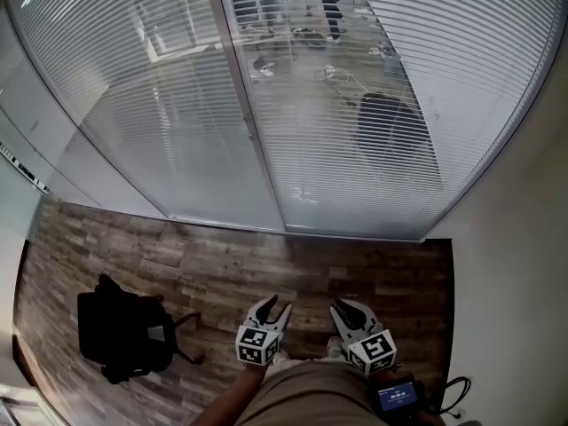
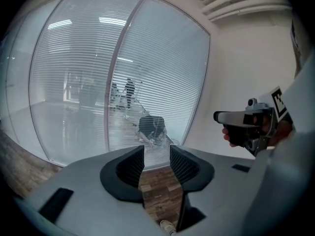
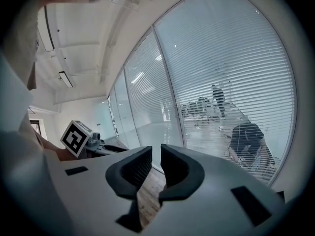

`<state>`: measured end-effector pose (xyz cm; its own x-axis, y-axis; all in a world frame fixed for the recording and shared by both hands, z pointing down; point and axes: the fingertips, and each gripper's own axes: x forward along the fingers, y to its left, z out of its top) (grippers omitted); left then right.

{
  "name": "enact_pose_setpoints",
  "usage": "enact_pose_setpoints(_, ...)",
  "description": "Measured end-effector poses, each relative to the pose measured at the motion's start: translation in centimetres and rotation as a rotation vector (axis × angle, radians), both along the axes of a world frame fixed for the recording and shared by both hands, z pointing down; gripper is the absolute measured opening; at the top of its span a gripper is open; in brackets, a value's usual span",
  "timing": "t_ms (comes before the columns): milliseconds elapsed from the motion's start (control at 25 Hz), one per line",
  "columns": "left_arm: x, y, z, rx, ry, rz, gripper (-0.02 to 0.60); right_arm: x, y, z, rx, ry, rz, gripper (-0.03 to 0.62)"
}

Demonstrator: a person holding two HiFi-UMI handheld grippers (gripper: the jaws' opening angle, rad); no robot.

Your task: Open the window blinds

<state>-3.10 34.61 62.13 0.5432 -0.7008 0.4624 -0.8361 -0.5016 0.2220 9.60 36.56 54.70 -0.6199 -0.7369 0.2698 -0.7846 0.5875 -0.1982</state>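
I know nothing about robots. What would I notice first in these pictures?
The window blinds, lowered across the whole glass wall ahead, with a dark chair showing dimly through the slats. Low in the head view, the left gripper and right gripper hang side by side over the wood floor, fingers apart and empty. A black bag sits on the floor at the left.

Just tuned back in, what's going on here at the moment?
A person stands on the wood floor facing a glass wall whose blinds are lowered. They hold the left gripper and the right gripper low in front of them. Both have their jaws apart with nothing between them, and both point toward the blinds but are well short of them. Neither touches anything. A black bag sits on the floor off to the left.
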Motion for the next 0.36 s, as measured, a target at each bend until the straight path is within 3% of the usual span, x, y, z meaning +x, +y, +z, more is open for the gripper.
enact_pose_setpoints(360, 4.2, 1.7, 0.4, -0.053, 0.015, 0.038, 0.160, 5.2, 0.5, 0.0, -0.031, -0.028, 0.069, 0.054)
